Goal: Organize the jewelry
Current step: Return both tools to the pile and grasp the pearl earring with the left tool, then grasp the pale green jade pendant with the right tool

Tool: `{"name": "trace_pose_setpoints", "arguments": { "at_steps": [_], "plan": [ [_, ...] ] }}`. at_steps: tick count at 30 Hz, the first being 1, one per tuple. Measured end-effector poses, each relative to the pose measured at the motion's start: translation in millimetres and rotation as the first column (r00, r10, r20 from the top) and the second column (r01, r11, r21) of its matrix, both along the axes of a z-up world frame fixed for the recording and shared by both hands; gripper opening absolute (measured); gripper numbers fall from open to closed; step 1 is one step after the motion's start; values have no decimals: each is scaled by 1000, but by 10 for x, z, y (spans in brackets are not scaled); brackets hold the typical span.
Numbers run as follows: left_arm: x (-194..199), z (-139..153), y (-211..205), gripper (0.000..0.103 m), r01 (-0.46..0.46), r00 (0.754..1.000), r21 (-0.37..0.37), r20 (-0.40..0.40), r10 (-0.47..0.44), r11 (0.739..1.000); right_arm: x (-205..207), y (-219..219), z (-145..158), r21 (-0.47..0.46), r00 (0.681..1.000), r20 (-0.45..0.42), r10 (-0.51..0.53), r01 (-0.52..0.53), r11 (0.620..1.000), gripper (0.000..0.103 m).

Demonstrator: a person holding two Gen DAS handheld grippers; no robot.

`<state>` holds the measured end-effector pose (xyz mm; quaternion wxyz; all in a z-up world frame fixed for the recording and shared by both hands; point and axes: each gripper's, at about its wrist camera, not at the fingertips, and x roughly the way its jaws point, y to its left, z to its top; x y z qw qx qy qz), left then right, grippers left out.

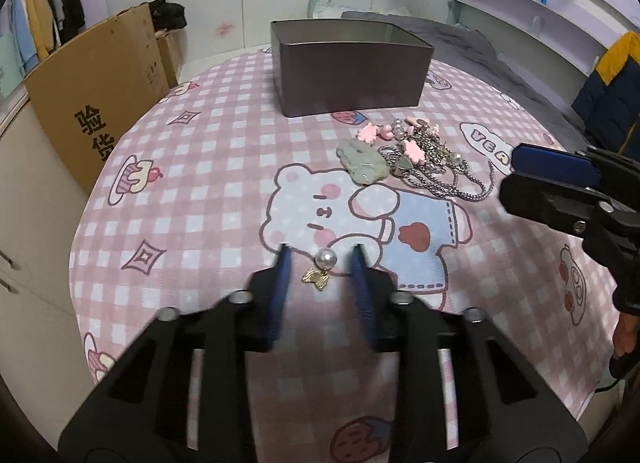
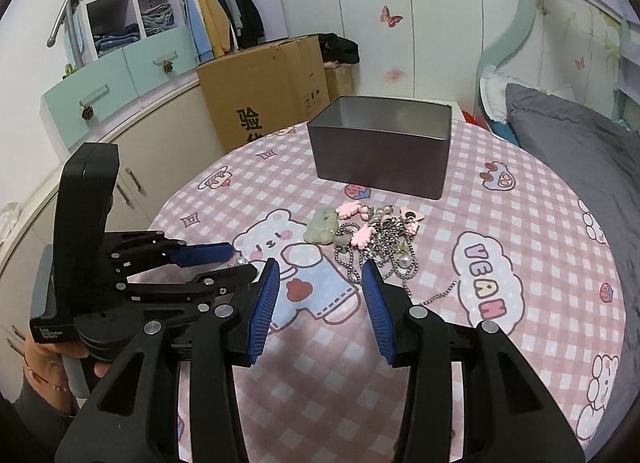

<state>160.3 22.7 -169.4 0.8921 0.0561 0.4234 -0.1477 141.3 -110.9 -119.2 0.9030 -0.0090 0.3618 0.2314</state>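
Bedroom, checked pink table (image 1: 200,183) | left tool (image 1: 320,259) sitting open astride pearl earring (image 1: 322,269), unpressed | right tool (image 2: 320,275) hovering open before chain tangle (image 2: 380,243) | risk: earring skidding or pinching cloth.

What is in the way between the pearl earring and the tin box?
Nothing visible. The pearl earring lies between the left tongs, and only bare checked cloth stretches up to the open tin box. The jewelry pile sits off to the right.
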Motion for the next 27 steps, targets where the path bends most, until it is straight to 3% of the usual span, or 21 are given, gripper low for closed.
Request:
{"name": "trace_pose_setpoints", "arguments": {
  "at_steps": [16, 27],
  "plan": [
    [101, 219, 389, 11, -81, 996, -99, 32, 85, 992, 515, 443, -175, -33, 995, -64, 74, -76, 997, 40],
    [283, 207, 465, 11, -83, 996, -131, 17, 86, 988, 814, 581, -397, -145, 993, -115, 40, -57, 988, 41]
  ]
}}
